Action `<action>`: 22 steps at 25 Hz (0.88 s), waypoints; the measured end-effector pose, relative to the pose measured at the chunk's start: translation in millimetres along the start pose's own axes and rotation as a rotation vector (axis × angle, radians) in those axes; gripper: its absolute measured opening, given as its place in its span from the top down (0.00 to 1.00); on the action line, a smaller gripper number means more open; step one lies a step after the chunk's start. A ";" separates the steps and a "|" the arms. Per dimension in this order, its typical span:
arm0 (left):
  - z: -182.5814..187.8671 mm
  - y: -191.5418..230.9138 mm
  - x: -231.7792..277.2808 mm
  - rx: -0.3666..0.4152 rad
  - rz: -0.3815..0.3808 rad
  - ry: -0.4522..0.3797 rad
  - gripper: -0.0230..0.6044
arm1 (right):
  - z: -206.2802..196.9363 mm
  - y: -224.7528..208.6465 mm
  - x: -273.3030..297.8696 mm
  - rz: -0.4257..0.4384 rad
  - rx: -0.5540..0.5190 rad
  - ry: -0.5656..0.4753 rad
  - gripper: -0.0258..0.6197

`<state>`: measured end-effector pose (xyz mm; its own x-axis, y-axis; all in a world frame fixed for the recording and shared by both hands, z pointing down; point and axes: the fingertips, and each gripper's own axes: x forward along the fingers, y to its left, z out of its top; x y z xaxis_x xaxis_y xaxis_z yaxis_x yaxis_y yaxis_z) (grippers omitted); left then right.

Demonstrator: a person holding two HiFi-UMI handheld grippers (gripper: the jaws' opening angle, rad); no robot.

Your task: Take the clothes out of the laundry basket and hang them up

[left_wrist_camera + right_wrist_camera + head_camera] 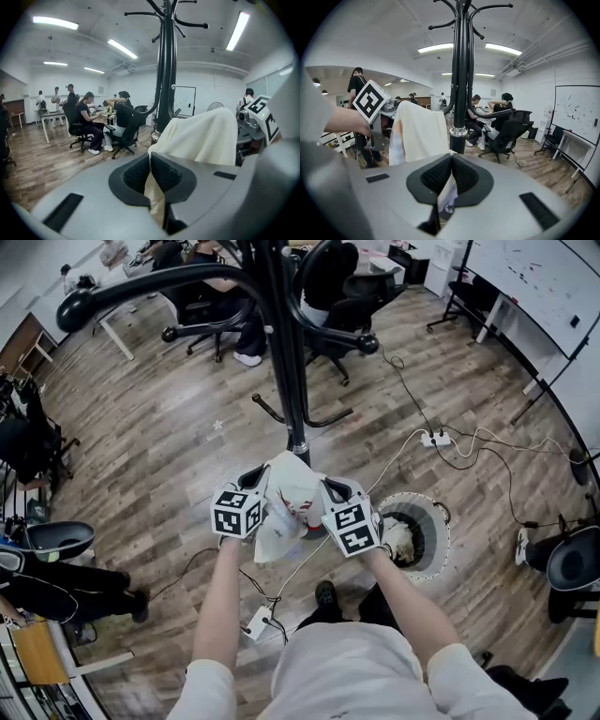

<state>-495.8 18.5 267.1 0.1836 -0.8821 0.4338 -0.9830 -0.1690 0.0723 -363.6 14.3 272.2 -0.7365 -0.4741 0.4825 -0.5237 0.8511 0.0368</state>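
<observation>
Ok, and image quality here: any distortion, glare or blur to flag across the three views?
Head view: fisheye bows the coat rack and floor planks; even light, sharp. Left gripper view: dark round vignette, ceiling lights blown out, garment soft close to the lens. Right gripper view: same vignette, ceiling lights glare again.

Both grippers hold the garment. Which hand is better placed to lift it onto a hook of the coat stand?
Probably right, though it is close. The left gripper and right gripper are both shut on the cream garment, but the hook of the coat stand that looks nearest ends on the right gripper's side.
</observation>
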 end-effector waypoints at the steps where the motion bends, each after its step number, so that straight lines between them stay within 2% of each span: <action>1: -1.0 -0.6 -1.5 -0.016 -0.004 -0.010 0.92 | -1.6 2.9 0.7 0.005 0.008 0.002 0.94; 8: -6.6 7.4 -9.9 -0.125 -0.032 -0.048 0.92 | -11.2 10.4 9.0 0.036 0.038 0.039 0.94; 13: -11.6 7.3 -13.1 -0.097 -0.025 -0.034 0.92 | -13.6 6.8 8.4 0.022 0.050 0.040 0.94; 19: -6.7 15.7 -30.2 -0.130 0.001 -0.088 0.92 | -12.2 7.0 6.8 0.030 0.057 0.025 0.91; 22: -4.7 16.2 -36.5 -0.171 0.000 -0.120 0.92 | -12.5 3.0 8.6 0.024 0.056 0.017 0.88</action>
<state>-518.4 50.0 256.6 0.1730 -0.9300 0.3244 -0.9684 -0.1005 0.2283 -366.1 15.6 287.5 -0.7423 -0.4492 0.4973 -0.5293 0.8481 -0.0240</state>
